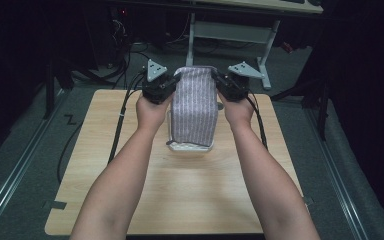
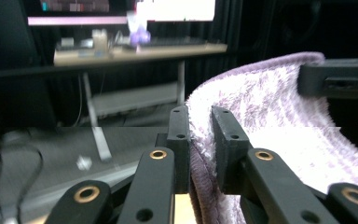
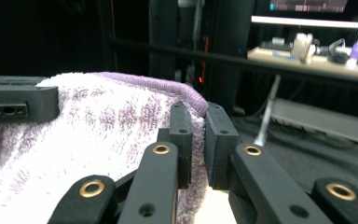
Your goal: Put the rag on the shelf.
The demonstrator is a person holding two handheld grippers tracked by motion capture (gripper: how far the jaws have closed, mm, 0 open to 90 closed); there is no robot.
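Forearms reach in over the wooden table [image 1: 130, 210]. Left gripper [image 1: 158, 89] and right gripper [image 1: 228, 86] each pinch a top corner of the purple striped towel [image 1: 195, 107], which hangs above the white tray [image 1: 192, 147], lower edge touching it. Risk: thin edge bites may slip; dragging hem could shove tray.

Dim lab or office-type room: wooden table [image 1: 180, 200] on grey carpet with floor rails [image 1: 10, 185], cables [image 1: 125, 55] trailing behind. Beyond the jaws, a desk [image 2: 135, 51] carries keyboard [image 2: 168, 42] and lit monitors [image 2: 175, 9].
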